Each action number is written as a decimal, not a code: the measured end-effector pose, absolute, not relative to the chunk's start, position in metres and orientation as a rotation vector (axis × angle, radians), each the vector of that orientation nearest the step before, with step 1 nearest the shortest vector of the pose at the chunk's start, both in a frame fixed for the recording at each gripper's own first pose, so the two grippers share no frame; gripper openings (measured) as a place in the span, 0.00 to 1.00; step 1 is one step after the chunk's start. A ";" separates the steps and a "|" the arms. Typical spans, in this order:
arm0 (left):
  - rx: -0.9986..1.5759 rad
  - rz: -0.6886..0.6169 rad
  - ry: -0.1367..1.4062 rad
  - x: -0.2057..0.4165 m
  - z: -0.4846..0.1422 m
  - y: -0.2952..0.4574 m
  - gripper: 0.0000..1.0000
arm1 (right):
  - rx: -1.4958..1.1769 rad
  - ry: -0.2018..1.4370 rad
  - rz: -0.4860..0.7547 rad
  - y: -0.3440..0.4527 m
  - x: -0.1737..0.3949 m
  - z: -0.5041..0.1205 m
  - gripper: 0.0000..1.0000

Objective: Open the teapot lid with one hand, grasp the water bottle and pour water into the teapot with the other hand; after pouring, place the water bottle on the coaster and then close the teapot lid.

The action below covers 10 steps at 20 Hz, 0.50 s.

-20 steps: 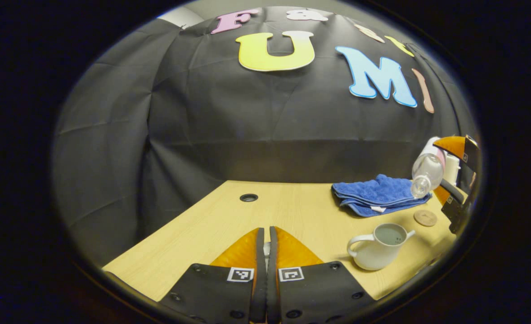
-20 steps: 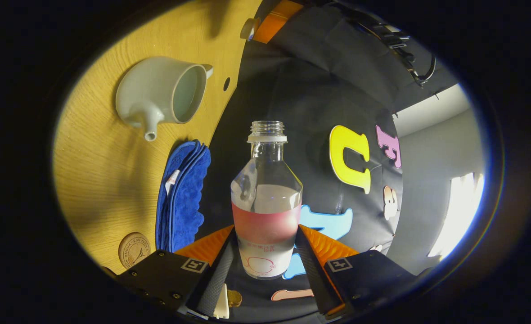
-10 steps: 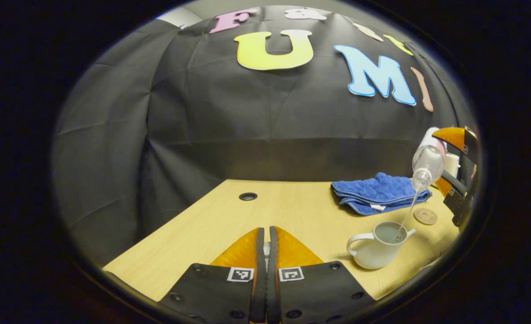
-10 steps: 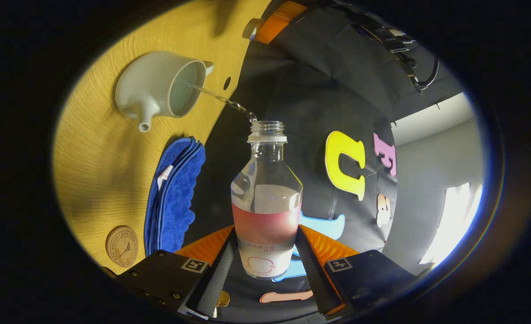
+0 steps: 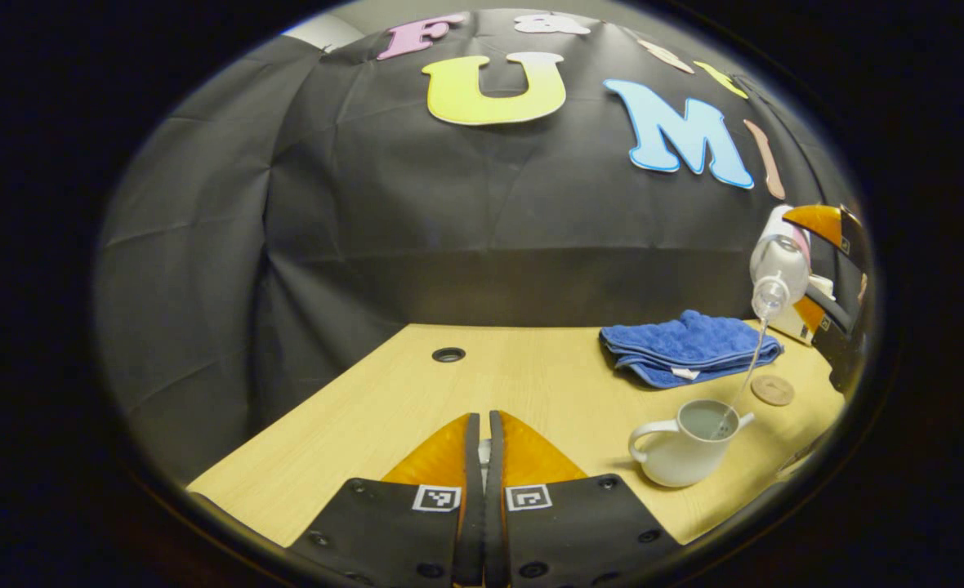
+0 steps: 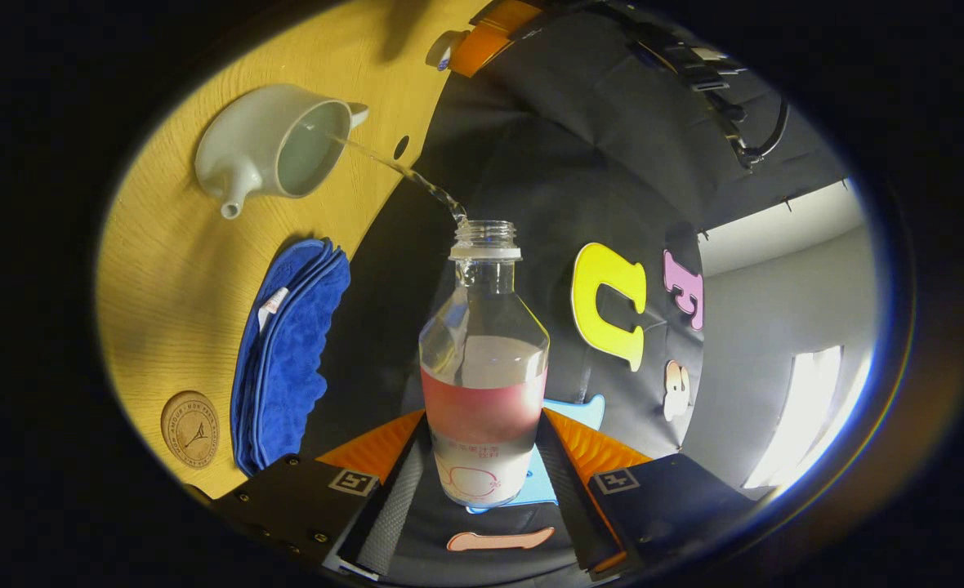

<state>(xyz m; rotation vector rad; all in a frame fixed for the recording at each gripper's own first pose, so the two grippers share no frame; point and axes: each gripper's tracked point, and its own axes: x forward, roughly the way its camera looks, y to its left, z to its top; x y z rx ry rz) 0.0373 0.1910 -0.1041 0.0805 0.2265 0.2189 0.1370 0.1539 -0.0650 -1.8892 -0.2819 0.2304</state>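
— While the bottle (image 6: 483, 359) is being tipped like that, what is the right gripper (image 6: 482, 474) doing with it?

— Both its fingers are pressing on the lower body, one on each side of the label, so the neck is pointing away from the hand and down toward the teapot (image 6: 265, 147). Gripping low is leaving the mouth free, and a thin stream is running from the mouth into the open top of the pot.

— Why is the bottle being held so high above the pot?

— My guess is that the height is keeping the gripper and the bottle clear of the rim. In the left gripper view the bottle (image 5: 776, 265) is hanging well above the teapot (image 5: 682, 445), and the stream is landing near the spout side of the opening, so the aim is looking a little tight.

— And the left gripper (image 5: 483, 465)?

— Its fingers are nearly touching, with something pale caught between them. That is probably the lid, but I cannot tell for sure. It is staying off to the side, well apart from the pot, which is keeping the opening clear for the pour.

— Where is the bottle going afterwards?

— The coaster (image 5: 773, 389) is lying bare on the table (image 5: 531, 376), beside the blue cloth (image 5: 686, 347) and near the pot.
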 end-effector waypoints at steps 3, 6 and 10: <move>0.081 0.218 0.228 0.038 -0.105 0.191 0.07 | -1.897 -0.293 0.224 0.154 0.141 -0.060 0.80; 0.083 0.218 0.230 0.038 -0.104 0.192 0.07 | -1.917 -0.314 0.211 0.153 0.145 -0.055 0.80; 0.085 0.219 0.233 0.037 -0.105 0.192 0.07 | -1.938 -0.340 0.203 0.156 0.148 -0.051 0.80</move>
